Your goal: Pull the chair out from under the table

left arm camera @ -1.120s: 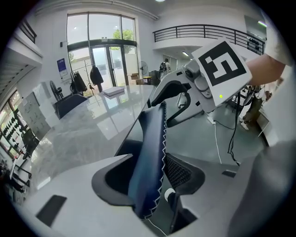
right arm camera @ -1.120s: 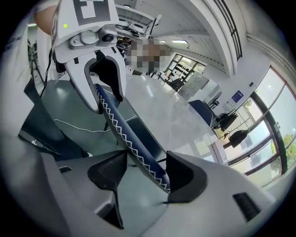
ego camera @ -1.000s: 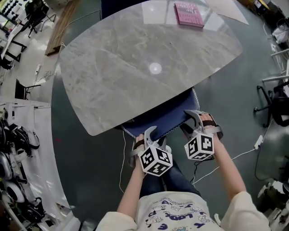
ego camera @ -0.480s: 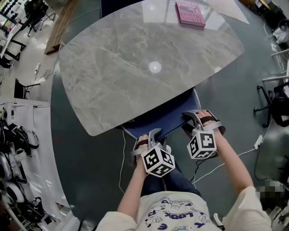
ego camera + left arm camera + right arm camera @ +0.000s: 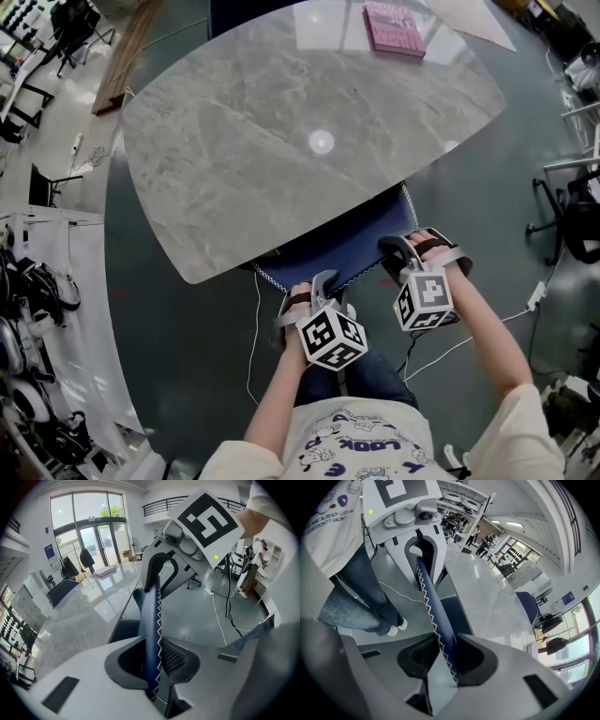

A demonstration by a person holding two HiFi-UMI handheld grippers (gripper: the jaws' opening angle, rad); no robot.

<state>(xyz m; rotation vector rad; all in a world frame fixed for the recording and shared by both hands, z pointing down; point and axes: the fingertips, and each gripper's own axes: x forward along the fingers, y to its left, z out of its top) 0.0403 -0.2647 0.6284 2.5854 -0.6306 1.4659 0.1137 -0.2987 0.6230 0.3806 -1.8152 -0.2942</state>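
Observation:
A navy chair with white zigzag stitching stands pushed under the grey marble table; only its back rest shows in the head view. My left gripper sits on the left end of the back's top edge. In the left gripper view its jaws are closing and pinch the stitched edge. My right gripper is at the right end. Its jaws are closing with the chair back between them; one jaw touches it, and a gap still shows at the other.
A pink book lies at the table's far edge. White cables trail over the floor by the person's legs. Shelving and gear line the left side, and a black stand is at the right.
Both grippers' jaws have narrowed around the chair back's top edge. Both marker cubes have rolled a little and drifted slightly toward the person. The chair has not moved.

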